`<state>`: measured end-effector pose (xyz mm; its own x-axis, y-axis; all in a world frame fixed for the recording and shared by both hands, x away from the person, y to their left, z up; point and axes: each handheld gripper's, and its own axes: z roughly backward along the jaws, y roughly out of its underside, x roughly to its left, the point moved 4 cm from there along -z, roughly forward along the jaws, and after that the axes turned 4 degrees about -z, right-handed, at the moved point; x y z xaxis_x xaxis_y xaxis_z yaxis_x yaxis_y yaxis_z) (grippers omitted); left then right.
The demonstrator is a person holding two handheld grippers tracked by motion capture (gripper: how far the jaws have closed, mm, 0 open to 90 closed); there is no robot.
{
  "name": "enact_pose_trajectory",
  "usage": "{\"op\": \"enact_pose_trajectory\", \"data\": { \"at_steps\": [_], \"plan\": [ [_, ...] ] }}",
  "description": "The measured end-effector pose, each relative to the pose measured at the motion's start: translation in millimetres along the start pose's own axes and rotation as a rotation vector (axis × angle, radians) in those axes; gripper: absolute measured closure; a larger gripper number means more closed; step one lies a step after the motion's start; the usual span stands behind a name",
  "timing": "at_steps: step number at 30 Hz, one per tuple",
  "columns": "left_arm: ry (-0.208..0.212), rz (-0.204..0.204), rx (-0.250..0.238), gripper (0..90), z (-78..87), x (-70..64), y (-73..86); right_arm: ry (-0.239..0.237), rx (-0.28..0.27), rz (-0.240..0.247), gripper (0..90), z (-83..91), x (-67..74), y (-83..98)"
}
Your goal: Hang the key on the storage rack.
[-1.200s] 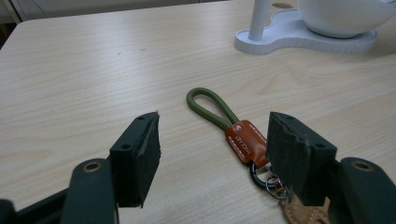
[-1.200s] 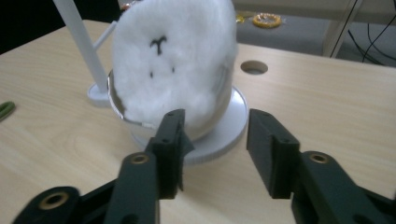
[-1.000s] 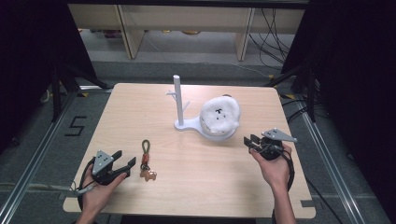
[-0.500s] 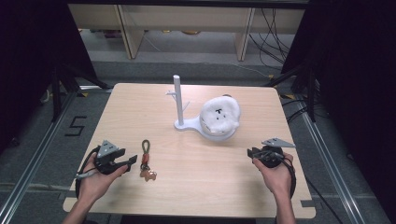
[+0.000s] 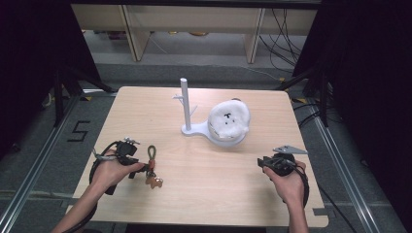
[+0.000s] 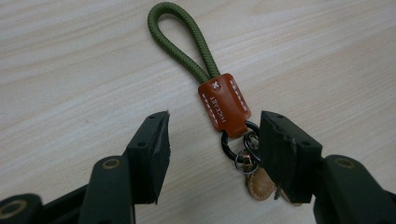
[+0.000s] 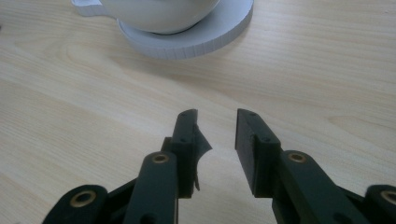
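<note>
Dark curtains and a grey floor surround a pale wooden table (image 5: 204,194), with shelving legs visible beyond its far edge. Near the table's centre stands a white stand (image 5: 187,109) with an upright post and short pegs, and just beside it at 3 o'clock a white plush toy (image 5: 229,121) with a small stitched face rests on the round base.

At about 8 o'clock from the stand lies a keychain (image 6: 223,105): an olive-green cord loop, a brown leather tab with white stitching, then a dark ring and small tan charms. The left claw (image 5: 141,167) is lowered over it, its jaws released and straddling the ring end; they have just been closing. In the left gripper view one jaw stands right against the ring and charms, while the other is clear of the keychain, bare wood between.

The right claw (image 5: 265,162) sits at about 4 o'clock from the stand, near the table's right edge, aimed toward the base. Its jaws are released with a narrow gap and nothing between them.
</note>
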<state>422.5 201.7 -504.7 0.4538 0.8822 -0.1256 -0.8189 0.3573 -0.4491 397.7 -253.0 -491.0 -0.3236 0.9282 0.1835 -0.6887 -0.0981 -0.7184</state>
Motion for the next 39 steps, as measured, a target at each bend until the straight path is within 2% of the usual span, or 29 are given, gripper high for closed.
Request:
{"op": "enact_pose_trajectory", "data": {
  "at_steps": [3,4,5,6,7,8,10,15,16,18,19,20,25,27,28,29,30,31,32,34,39],
  "plan": [
    [0.002,0.022,0.032,42.1,-6.3,-4.6,-6.9,0.003,-0.002,-0.003,69.1,-0.5,-0.2,-0.2],
    [0.005,0.019,0.045,42.0,-8.2,-6.0,-8.8,-0.001,-0.001,0.021,68.7,-0.3,-1.2,0.6],
    [0.007,0.029,0.041,42.0,-11.3,-8.2,-10.8,-0.001,-0.001,0.021,68.7,-0.3,-1.2,0.6],
    [0.004,0.025,0.053,41.8,-13.6,-9.0,-12.2,-0.006,0.007,-0.003,68.4,0.2,0.8,0.7],
    [0.000,0.029,0.055,41.7,-16.9,-10.3,-13.5,-0.007,0.008,-0.002,68.3,-0.8,0.8,1.1],
    [-0.003,0.016,0.073,41.6,-18.5,-10.4,-14.3,-0.012,0.009,-0.003,68.1,-1.4,1.3,1.5],
    [-0.012,0.012,0.082,42.2,-24.0,-12.3,-16.7,-0.039,0.002,-0.009,67.8,-2.9,2.2,1.9],
    [-0.020,0.017,0.085,43.2,-28.5,-13.9,-20.5,-0.025,0.010,-0.010,67.7,-1.8,1.7,1.3],
    [-0.034,0.002,0.105,43.4,-29.7,-13.8,-21.5,-0.023,0.010,-0.009,67.6,-1.8,1.7,1.3],
    [-0.035,-0.002,0.110,44.4,-30.7,-13.9,-21.9,-0.021,0.008,-0.001,67.5,-2.6,1.2,1.3],
    [-0.043,-0.020,0.113,44.4,-31.9,-12.8,-22.3,-0.021,0.008,-0.001,67.5,-2.6,1.2,1.3],
    [-0.040,-0.001,0.129,46.1,-33.1,-14.6,-21.5,-0.026,0.016,-0.010,67.4,-1.8,2.3,1.8],
    [-0.062,-0.020,0.136,50.2,-33.2,-14.0,-22.1,-0.030,0.018,0.000,67.1,-2.0,2.0,2.0],
    [-0.064,-0.023,0.149,51.2,-32.7,-14.7,-21.9,-0.023,0.029,-0.017,66.9,-0.7,3.9,3.0],
    [-0.071,-0.027,0.136,53.4,-33.9,-15.5,-21.6,-0.014,-0.002,0.030,66.6,-3.1,0.6,2.3],
    [-0.080,-0.028,0.113,53.4,-35.9,-16.2,-21.3,-0.014,-0.002,0.030,66.6,-3.1,0.6,2.3],
    [-0.083,-0.043,0.119,55.4,-35.5,-16.1,-21.2,-0.014,0.026,0.001,66.5,0.1,2.3,2.2],
    [-0.084,-0.050,0.120,55.4,-35.3,-16.1,-21.0,-0.014,0.026,0.001,66.5,0.1,2.3,2.2],
    [-0.088,-0.062,0.121,57.0,-35.1,-15.5,-20.7,-0.038,0.009,0.004,66.5,-1.8,2.8,1.3],
    [-0.090,-0.061,0.124,58.2,-35.0,-15.7,-20.3,-0.045,0.009,-0.001,66.4,-1.5,3.5,1.2],
    [-0.090,-0.073,0.141,61.8,-34.0,-15.6,-19.2,-0.038,0.011,-0.003,66.2,-1.9,3.2,1.4]
  ]
}}
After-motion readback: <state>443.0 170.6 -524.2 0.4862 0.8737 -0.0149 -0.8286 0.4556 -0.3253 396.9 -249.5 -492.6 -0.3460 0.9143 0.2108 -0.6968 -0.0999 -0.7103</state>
